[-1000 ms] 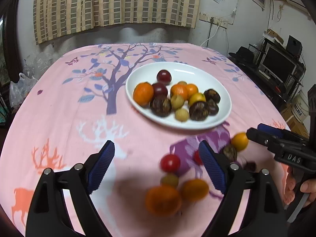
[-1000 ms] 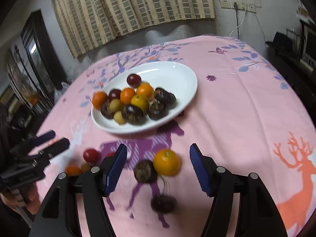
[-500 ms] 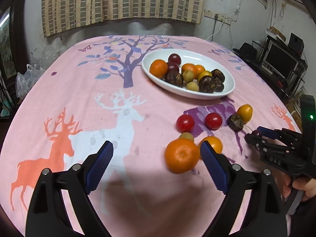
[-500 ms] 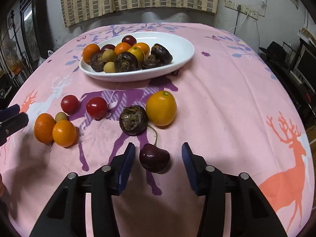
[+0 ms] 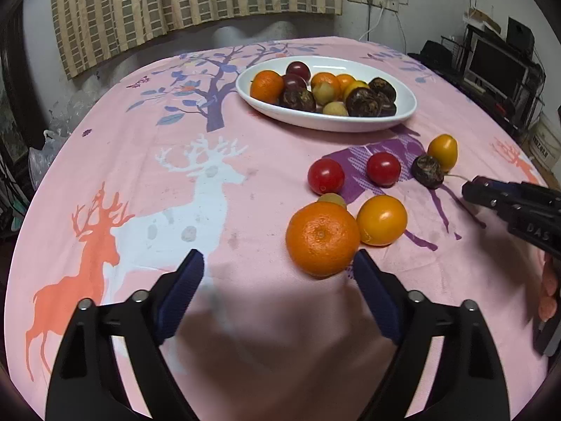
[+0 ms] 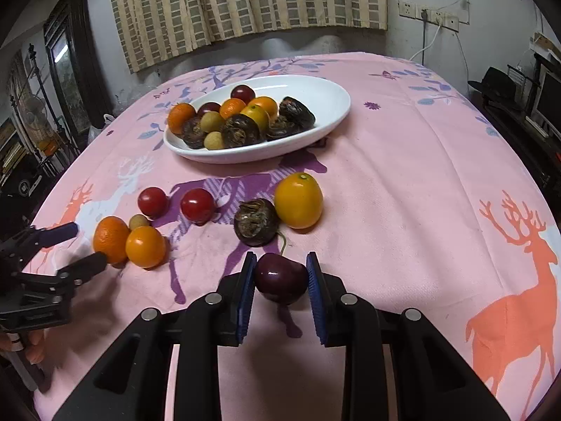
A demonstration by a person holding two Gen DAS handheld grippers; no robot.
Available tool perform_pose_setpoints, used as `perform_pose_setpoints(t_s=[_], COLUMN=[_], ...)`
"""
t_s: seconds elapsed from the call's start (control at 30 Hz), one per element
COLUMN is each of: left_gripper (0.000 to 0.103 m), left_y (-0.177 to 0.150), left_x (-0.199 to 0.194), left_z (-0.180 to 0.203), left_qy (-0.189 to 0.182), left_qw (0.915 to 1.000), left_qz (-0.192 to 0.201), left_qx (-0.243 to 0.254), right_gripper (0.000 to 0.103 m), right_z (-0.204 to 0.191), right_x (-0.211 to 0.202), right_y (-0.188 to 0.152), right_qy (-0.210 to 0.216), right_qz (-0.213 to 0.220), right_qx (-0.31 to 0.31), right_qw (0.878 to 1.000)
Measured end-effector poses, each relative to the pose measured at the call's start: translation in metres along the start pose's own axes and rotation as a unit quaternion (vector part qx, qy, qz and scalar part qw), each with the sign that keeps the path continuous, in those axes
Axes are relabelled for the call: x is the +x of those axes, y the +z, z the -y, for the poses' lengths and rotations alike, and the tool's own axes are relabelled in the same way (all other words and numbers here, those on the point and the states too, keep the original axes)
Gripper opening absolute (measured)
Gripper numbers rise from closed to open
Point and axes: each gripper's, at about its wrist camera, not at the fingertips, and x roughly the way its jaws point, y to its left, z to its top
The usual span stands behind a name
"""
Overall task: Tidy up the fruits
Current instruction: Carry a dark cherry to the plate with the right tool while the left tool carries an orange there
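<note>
A white oval plate (image 5: pixel 403 119) (image 6: pixel 333 105) at the far side of the table holds several fruits. Loose fruits lie in front of it. My right gripper (image 6: pixel 280 273) is shut on a dark cherry (image 6: pixel 280 280) resting low over the cloth; a dark round fruit (image 6: pixel 256 222) and a yellow fruit (image 6: pixel 298 200) lie just beyond it. My left gripper (image 5: pixel 278 273) is open, low over the cloth, with an orange mandarin (image 5: pixel 322 238) just ahead between its fingertips, towards the right finger. A yellow-orange fruit (image 5: pixel 382 219), a small tan fruit (image 5: pixel 331 198) and two red tomatoes (image 5: pixel 326 175) (image 5: pixel 383 168) lie beside it.
The round table wears a pink cloth with deer and tree prints (image 5: pixel 196 165). A curtain (image 6: pixel 245 3) hangs behind. Shelves and a monitor (image 5: pixel 498 63) stand to the right of the table, dark furniture (image 6: pixel 70 59) to the left.
My right gripper has come down and closed on the dark cherry. My left gripper has moved closer to the mandarin, still open.
</note>
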Motion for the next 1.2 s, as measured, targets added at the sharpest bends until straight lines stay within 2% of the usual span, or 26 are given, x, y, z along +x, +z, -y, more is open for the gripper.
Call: perform_pose_setpoints(t_s=[0.1,0.23,0.47,0.67,0.87,1.0,1.07,1.2], left_gripper=[0.071,0.045,0.044,0.044,0.044,0.044,0.044,0.044], left_y=[0.004,0.010,0.012,0.028,0.072,0.102,0.117,0.140], left_x=[0.006,0.019,0.014,-0.017,-0.038,-0.029,-0.015,0.014], left_z=[0.009,0.024,0.020,0.006,0.005,0.013,0.016,0.022], left_qy=[-0.008,-0.009,-0.013,-0.029,-0.051,-0.048,-0.040,-0.027], left_qw=[0.9998,0.9991,0.9996,0.9993,0.9962,0.9954,0.9963,0.9977], left_qz=[0.000,-0.019,-0.021,0.020,0.069,0.082,0.076,0.061], left_qx=[0.016,0.037,0.015,-0.012,-0.017,-0.008,-0.005,-0.011], right_gripper=[0.029,0.029,0.029,0.029,0.029,0.029,0.029,0.029], right_z=[-0.004,-0.007,-0.011,-0.016,-0.016,-0.021,-0.022,-0.010], right_x=[-0.003,-0.003,-0.009,-0.029,-0.058,-0.062,-0.053,-0.017], right_y=[0.000,0.000,0.000,0.007,0.033,0.065,0.080,0.107], right_qy=[0.008,0.009,0.022,0.059,0.095,0.085,0.081,0.077], right_qz=[0.005,0.003,0.016,0.055,0.113,0.146,0.152,0.127], right_qx=[-0.008,-0.017,-0.024,-0.009,0.013,-0.006,-0.009,0.029], right_qw=[1.000,1.000,0.999,0.997,0.989,0.986,0.985,0.988])
